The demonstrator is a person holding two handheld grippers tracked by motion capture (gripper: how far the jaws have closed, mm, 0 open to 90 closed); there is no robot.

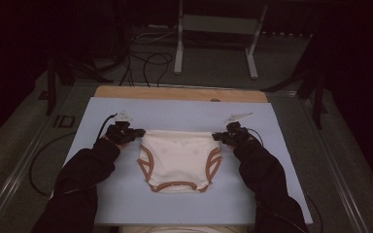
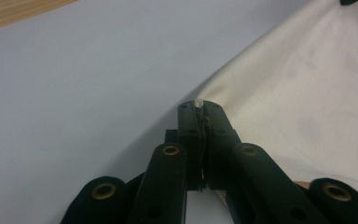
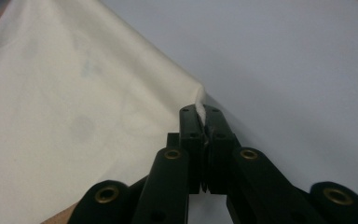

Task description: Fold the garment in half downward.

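Note:
A cream garment with brown-trimmed leg openings (image 1: 178, 158) lies spread on the pale blue mat (image 1: 184, 116). My left gripper (image 1: 142, 131) is shut on the garment's far left corner. In the left gripper view the jaws (image 2: 199, 106) pinch a small fold of the cream cloth (image 2: 307, 93), which stretches away to the right. My right gripper (image 1: 215, 136) is shut on the far right corner. Its own view shows the closed jaws (image 3: 200, 109) with a tuft of cloth (image 3: 74, 102) sticking out between them. The top edge runs taut between both grippers.
The blue mat lies on a wooden table whose far edge (image 1: 179, 93) shows beyond it. Black cables (image 1: 145, 63) and a white metal frame (image 1: 218, 34) stand on the floor behind. Dark-sleeved forearms (image 1: 85, 170) reach in from the bottom.

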